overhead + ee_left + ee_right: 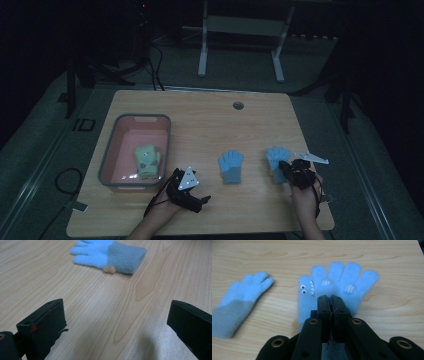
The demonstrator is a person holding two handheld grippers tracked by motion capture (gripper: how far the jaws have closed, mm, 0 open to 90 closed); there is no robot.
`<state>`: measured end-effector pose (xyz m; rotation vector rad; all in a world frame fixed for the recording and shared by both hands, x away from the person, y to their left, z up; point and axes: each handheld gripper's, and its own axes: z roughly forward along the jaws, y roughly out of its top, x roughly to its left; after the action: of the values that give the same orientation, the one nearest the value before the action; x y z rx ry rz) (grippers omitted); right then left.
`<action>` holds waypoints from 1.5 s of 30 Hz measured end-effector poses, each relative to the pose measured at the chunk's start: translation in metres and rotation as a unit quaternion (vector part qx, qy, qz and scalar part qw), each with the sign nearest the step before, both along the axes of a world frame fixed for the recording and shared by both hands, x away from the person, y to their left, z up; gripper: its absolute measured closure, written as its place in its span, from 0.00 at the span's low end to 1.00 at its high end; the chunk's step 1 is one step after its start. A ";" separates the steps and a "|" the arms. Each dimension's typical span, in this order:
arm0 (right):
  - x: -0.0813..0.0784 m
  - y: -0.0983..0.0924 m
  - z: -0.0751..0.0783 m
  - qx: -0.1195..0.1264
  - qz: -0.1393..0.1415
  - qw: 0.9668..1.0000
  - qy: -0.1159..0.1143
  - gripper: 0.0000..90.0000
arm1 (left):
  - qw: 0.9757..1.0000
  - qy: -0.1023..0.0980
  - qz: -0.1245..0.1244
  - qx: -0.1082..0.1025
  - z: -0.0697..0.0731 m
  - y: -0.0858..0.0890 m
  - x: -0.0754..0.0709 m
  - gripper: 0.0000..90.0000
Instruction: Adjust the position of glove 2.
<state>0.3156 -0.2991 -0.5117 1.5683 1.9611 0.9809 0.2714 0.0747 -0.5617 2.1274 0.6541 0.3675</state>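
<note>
Right glove (337,282) — light blue, with small white googly eyes, a row of white teeth on the thumb side and pale striped patches on two fingers. Left glove (239,302) — light blue fingers, grey cuff, a small tan tag at the cuff edge in the left gripper view. Bin (111,150) — grey rim, pink inside. Item in bin (147,160) — pale yellow-green. Table (210,120) — light wood grain. Both grippers' jaws — black.
</note>
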 end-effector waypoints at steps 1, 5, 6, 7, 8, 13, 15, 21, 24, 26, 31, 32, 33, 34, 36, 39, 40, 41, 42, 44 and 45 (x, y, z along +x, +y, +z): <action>-0.001 0.004 -0.001 -0.003 -0.001 1.000 0.000 0.96 | 1.000 -0.001 -0.001 0.000 0.000 0.000 0.000 0.03; -0.002 0.015 -0.006 0.009 -0.009 1.000 0.008 0.96 | 1.000 -0.001 -0.001 0.001 0.000 0.000 0.000 0.03; -0.001 0.016 -0.007 0.009 -0.012 1.000 0.006 0.96 | 1.000 -0.002 -0.001 0.001 0.000 0.000 0.000 0.03; -0.001 0.018 -0.008 0.014 -0.015 1.000 0.008 0.96 | 1.000 -0.001 -0.001 -0.001 0.000 0.000 0.000 0.03; 0.000 0.019 -0.009 0.015 -0.017 1.000 0.009 0.96 | 1.000 -0.001 -0.001 0.000 0.000 -0.001 0.000 0.03; 0.000 0.021 -0.022 0.021 -0.040 0.999 0.008 0.95 | 1.000 0.000 -0.003 0.002 0.000 -0.001 0.000 0.03; 0.002 0.020 -0.027 0.008 -0.043 0.999 0.011 0.93 | 1.000 0.000 -0.003 0.001 0.000 -0.001 0.000 0.03; 0.008 0.018 -0.036 -0.006 -0.040 0.999 0.034 0.78 | 1.000 0.001 -0.003 0.002 -0.001 -0.001 0.000 0.03; 0.009 0.017 -0.030 -0.008 -0.030 0.999 0.032 0.76 | 1.000 0.000 -0.005 0.005 -0.001 -0.001 0.000 0.03; 0.009 0.015 -0.026 -0.016 -0.021 0.999 0.030 0.74 | 1.000 -0.001 -0.005 0.005 0.000 -0.001 -0.001 0.03; 0.012 0.004 -0.019 -0.047 -0.007 0.998 0.028 0.74 | 1.000 0.002 -0.008 0.010 -0.001 -0.001 0.000 0.03; 0.013 0.001 -0.018 -0.044 -0.006 0.999 0.030 0.75 | 1.000 0.004 -0.008 0.009 -0.001 -0.001 0.000 0.03; 0.014 -0.002 -0.018 -0.046 -0.001 0.998 0.031 0.75 | 1.000 0.005 -0.009 0.009 -0.001 -0.001 0.000 0.03; 0.015 -0.004 -0.017 -0.047 0.008 0.998 0.032 0.75 | 1.000 0.004 -0.009 0.009 -0.001 -0.001 0.000 0.03; 0.016 -0.009 -0.017 -0.052 0.021 0.998 0.035 0.74 | 1.000 0.003 -0.008 0.006 -0.001 -0.001 0.000 0.03; 0.018 -0.016 -0.015 -0.059 0.038 0.997 0.040 0.73 | 1.000 0.004 -0.007 0.005 -0.001 0.000 0.000 0.03; 0.019 -0.017 -0.014 -0.067 0.041 0.996 0.041 0.73 | 1.000 0.005 -0.007 0.003 -0.001 0.000 0.000 0.03; 0.019 -0.019 -0.013 -0.074 0.044 0.995 0.042 0.74 | 1.000 0.005 -0.008 0.000 -0.001 0.001 0.000 0.03; 0.020 -0.021 -0.011 -0.072 0.049 0.995 0.040 0.74 | 1.000 0.005 -0.007 0.000 -0.001 0.001 0.000 0.03; 0.021 -0.024 -0.009 -0.068 0.071 0.994 0.037 0.74 | 1.000 0.004 -0.008 -0.005 0.000 0.001 -0.001 0.03; 0.022 -0.025 -0.007 -0.061 0.090 0.994 0.032 0.73 | 1.000 0.003 -0.008 -0.006 0.000 0.002 -0.001 0.03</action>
<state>0.3373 -0.3242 -0.5188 1.3930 2.1937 0.8693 0.2703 0.0762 -0.5616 2.1213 0.6425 0.3470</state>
